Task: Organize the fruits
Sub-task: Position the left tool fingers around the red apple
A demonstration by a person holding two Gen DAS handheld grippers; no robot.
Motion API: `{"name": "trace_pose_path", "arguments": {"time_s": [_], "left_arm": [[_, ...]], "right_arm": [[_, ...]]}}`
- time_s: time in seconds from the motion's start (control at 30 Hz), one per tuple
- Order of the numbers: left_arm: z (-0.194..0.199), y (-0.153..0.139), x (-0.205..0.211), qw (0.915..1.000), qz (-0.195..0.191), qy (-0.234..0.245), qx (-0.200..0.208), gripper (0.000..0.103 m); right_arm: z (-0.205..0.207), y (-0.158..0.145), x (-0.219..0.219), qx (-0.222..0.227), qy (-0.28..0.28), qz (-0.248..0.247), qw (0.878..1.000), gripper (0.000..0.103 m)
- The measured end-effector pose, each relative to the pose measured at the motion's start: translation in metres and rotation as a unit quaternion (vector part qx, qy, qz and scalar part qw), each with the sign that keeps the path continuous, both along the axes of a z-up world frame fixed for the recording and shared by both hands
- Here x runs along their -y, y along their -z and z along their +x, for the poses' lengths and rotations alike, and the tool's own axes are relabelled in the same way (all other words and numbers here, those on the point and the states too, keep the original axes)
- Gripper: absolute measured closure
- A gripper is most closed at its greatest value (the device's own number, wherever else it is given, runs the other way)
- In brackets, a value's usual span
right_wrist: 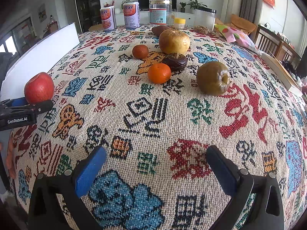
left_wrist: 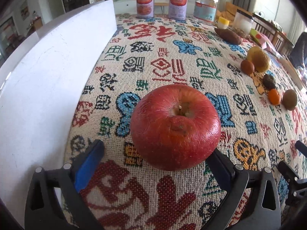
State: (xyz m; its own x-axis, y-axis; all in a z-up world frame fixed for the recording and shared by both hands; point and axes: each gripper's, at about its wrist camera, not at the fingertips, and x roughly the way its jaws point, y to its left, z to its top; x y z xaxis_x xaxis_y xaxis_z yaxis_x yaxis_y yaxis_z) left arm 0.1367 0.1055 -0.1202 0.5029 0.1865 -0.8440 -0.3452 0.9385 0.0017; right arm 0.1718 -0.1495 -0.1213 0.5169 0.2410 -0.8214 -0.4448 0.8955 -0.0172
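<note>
Left wrist view: your left gripper (left_wrist: 155, 157) stands wide, its pads clear of the red apple (left_wrist: 175, 126), which sits stem up on the patterned cloth (left_wrist: 172, 65) between the jaws. A white board (left_wrist: 48, 80) lies at 9 o'clock; the other fruits cluster at 2 o'clock.

Right wrist view: your right gripper (right_wrist: 156, 162) is spread and empty. The yellow apple (right_wrist: 174, 41), tangerine (right_wrist: 159, 73) and green pear (right_wrist: 213, 78) lie at 12 o'clock; the red apple at 10 o'clock.

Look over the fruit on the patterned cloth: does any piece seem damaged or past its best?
Yes. The dark fruit in the middle of the cluster looks shrivelled and blackened, and the greenish-brown fruit to its right is wrinkled around its end. The red apple has one small blemish near the stem.
</note>
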Motion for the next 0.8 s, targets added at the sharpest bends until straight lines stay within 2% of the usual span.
{"name": "trace_pose_path", "arguments": {"time_s": [0.23, 0.8], "left_arm": [[-0.0053, 0.0007, 0.0055, 0.9997, 0.009, -0.016, 0.017, 0.001], [-0.0019, 0.0009, 0.0046, 0.9996, 0.012, -0.017, 0.017, 0.001]], "right_arm": [[0.0001, 0.0000, 0.0000, 0.000, 0.000, 0.000, 1.000, 0.000], [-0.0002, -0.0001, 0.0002, 0.000, 0.000, 0.000, 1.000, 0.000]]}}
